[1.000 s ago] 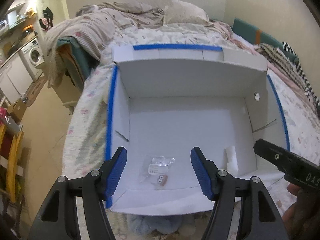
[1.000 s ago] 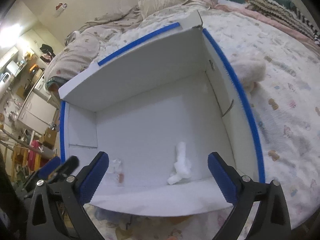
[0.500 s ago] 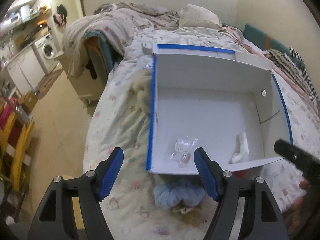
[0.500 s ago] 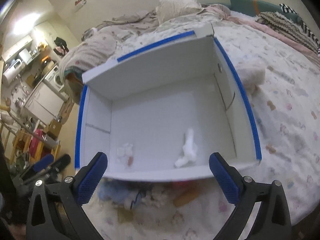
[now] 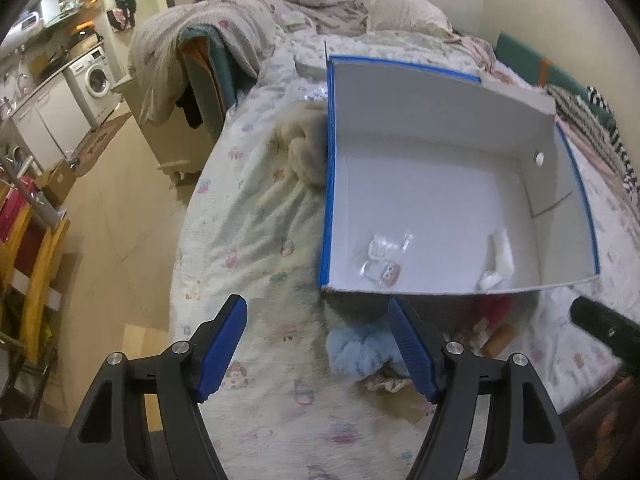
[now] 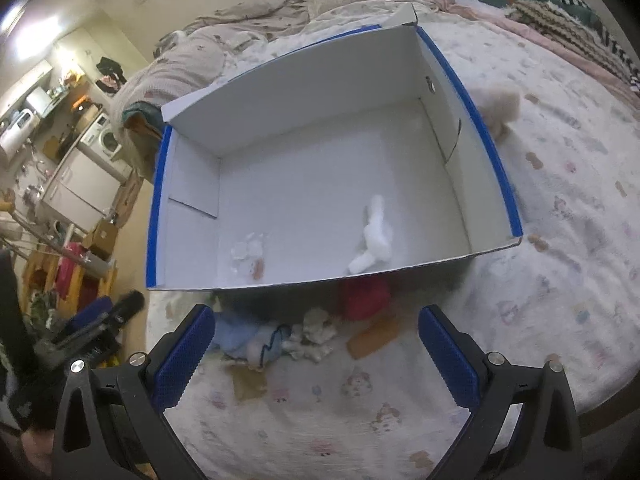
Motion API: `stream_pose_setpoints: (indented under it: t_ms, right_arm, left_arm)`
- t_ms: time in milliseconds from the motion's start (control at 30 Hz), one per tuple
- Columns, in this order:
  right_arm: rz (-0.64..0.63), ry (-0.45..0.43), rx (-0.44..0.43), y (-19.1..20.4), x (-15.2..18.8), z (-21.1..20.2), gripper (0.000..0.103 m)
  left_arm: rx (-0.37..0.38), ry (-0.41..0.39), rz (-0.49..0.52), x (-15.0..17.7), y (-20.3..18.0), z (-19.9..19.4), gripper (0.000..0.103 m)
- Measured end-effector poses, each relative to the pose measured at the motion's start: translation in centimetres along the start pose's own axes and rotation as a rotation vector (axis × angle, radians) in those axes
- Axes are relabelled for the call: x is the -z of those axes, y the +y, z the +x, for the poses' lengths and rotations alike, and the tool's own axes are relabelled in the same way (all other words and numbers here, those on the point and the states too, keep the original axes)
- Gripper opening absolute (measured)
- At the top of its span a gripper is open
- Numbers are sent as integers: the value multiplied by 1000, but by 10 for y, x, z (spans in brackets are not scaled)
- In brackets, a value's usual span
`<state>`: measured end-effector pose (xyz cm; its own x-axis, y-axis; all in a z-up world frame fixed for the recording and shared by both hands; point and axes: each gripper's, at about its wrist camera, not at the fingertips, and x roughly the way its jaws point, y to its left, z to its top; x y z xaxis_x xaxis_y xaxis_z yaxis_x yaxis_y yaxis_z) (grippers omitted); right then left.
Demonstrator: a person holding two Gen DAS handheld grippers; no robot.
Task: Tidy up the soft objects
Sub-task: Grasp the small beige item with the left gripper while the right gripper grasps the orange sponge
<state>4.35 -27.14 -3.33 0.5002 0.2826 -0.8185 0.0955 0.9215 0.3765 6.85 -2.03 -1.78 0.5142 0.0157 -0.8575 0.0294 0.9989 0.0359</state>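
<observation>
left hand-held gripper (image 5: 318,346) spread, empty, low over the bed (image 5: 248,240). at right, the white box (image 5: 440,184) lies open, its long axis running left to right; it filled the frame earlier. right hand-held gripper (image 6: 316,354) spread above blue plush (image 6: 248,340).

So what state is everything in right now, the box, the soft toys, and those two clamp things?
Box: open on the bed, nearly empty.
White plush: lying inside the box.
Clear packet: lying inside the box.
Blue plush: on the bed, outside the box.
Red plush: on the bed against the box's near wall.
Cream plush: on the bed beside the box.
Left gripper: open, empty.
Right gripper: open, empty.
</observation>
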Motion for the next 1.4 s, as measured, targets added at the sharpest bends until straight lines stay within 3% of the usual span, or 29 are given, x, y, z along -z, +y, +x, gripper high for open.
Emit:
stream_pose_setpoints:
  t_ms: [167,400,567,667,767,867,967,1200,1333,1400]
  right_arm:
    - [8,53,16,-5,5,12,103]
    - [4,89,10,-18,17,22,103]
    - [-5,93,16,-23,18,22,103]
    - [36,107,6,-30,18,24,103]
    - [60,110,0,-33,16,26,103]
    - [67,106,-2,-37,14,26,103]
    - [80,106,8,-42,12,28,103]
    - [110,110,52,-56,6,36,103]
    - [125,142,64,-63,7,47,86]
    - [140,162,62,-66,7,52,84]
  left_arm:
    - [32,78,-45,6,10,17,71]
    - [148,295,-78,27,1,56,70]
    - [223,368,7,48,-33,60,70]
    - [221,405,66,57,-55,67,68]
    - [191,431,123,60,-71,79,45]
    - [174,464,118,61,-73,92,38]
    - [172,496,108,62,-71,98,9]
    - [209,511,84,63,-47,83,6]
    - [221,471,75,63,-25,61,6]
    - [206,430,74,59,-13,47,6]
